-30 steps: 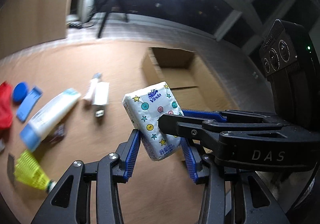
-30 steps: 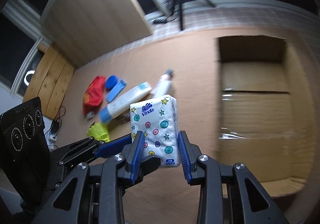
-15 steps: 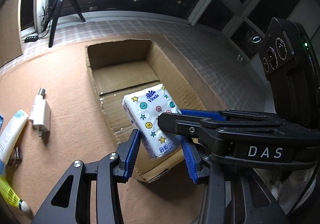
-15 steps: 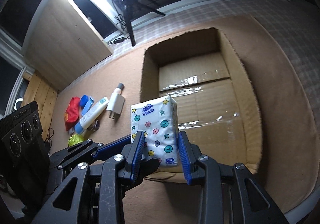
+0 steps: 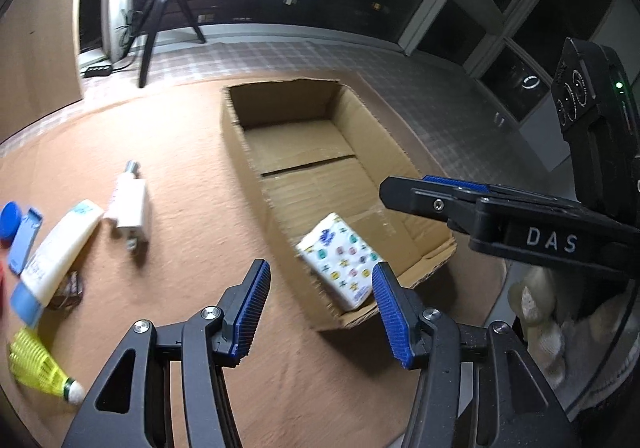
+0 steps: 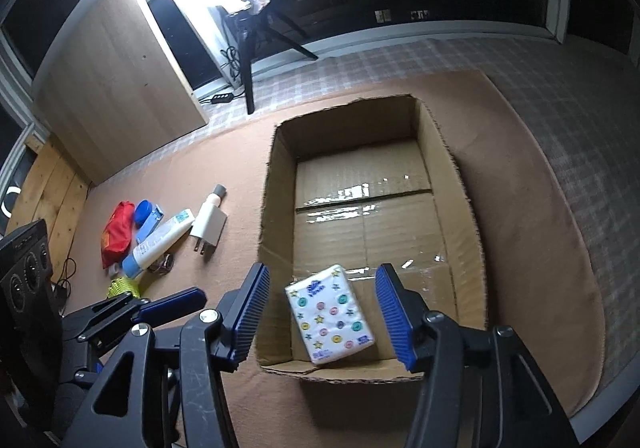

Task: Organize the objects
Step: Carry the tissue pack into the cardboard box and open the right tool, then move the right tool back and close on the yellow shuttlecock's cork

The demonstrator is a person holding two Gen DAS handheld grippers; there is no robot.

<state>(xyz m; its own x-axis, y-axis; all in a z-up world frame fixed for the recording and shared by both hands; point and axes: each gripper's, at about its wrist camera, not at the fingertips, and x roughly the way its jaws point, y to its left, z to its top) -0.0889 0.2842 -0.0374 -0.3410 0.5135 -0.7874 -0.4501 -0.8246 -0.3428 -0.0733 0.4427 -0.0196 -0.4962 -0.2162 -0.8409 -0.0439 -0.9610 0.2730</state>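
your left gripper (image 5: 318, 312) and your right gripper (image 6: 318, 314) both hang above the near end of the open brown cardboard box (image 6: 460, 183), and their blue ribbed fingers (image 6: 248, 312) are spread apart; the jaws of both are opening at this moment. between the fingers you see the white tissue pack with coloured stars and dots (image 6: 331, 314), but no pad touches it (there is clear space on each side). the pack is inside the box, at its near end, close to the near wall and a bit toward the near left corner, tilted; if it rests already on the bottom or not, i cannot tell, its print is a little blurred.

in the left wrist view the same pack (image 5: 342, 258) shows at the near end of the box (image 5: 248, 151), and the black arm of the right gripper (image 5: 472, 207) reaches over the right side of the box.

all other things lie on the brown carpet (image 6: 520, 207) to the left of the box: a white wall charger with metal prongs (image 6: 209, 226) is nearest to it, then a white tube with a light blue cap (image 6: 158, 242), a flat light blue rectangular piece (image 6: 151, 221), a round dark blue lid (image 6: 143, 212) and a red soft pouch (image 6: 118, 234) farthest from it. a yellow plastic shuttlecock (image 5: 40, 370) lies left of the box too, nearer to you than the tube.
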